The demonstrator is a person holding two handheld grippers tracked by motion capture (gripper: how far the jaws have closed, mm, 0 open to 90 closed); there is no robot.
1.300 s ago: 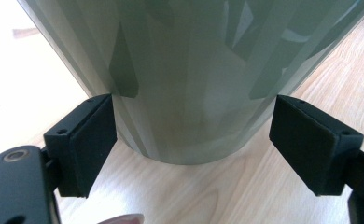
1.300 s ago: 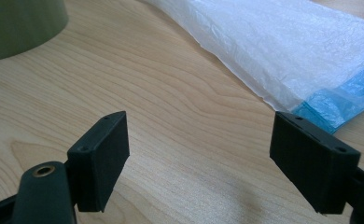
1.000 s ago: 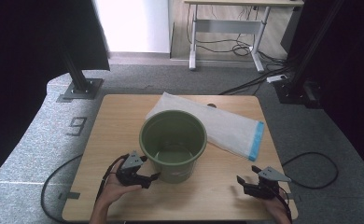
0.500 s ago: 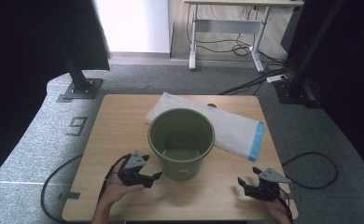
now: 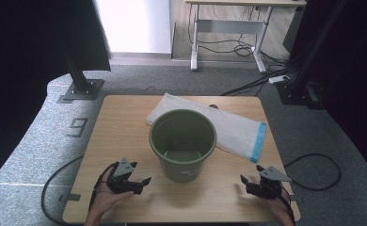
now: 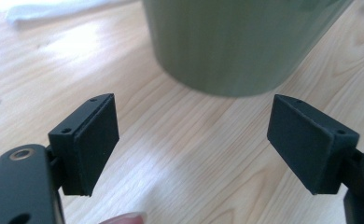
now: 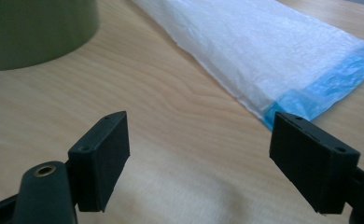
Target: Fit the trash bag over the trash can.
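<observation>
Bench (image 5: 125,122): pale wood, rounded corners. A "9" was marked on the grey floor (image 5: 40,155) off the bench's 9 o'clock edge; no other writing was legible.

Bag (image 5: 233,129): white plastic, folded flat, blue strip at one end. It lay from 12 toward 3 o'clock on the bench, partly behind the bucket, apparently untouched.

Bucket (image 5: 183,143): green, upright at bench centre, nothing visible inside. A pale label low on its near wall was too small to read.

Left claw (image 5: 133,181), at 7 o'clock: jaws wide, holding nothing, aimed at the bucket's base and near it but not touching.

Right claw (image 5: 248,183), at 5 o'clock: jaws wide, holding nothing, facing the bag's blue end, apart from it.

Judgement: work at its start, likely lining the bucket. Bag not yet grasped, opened or fitted.
</observation>
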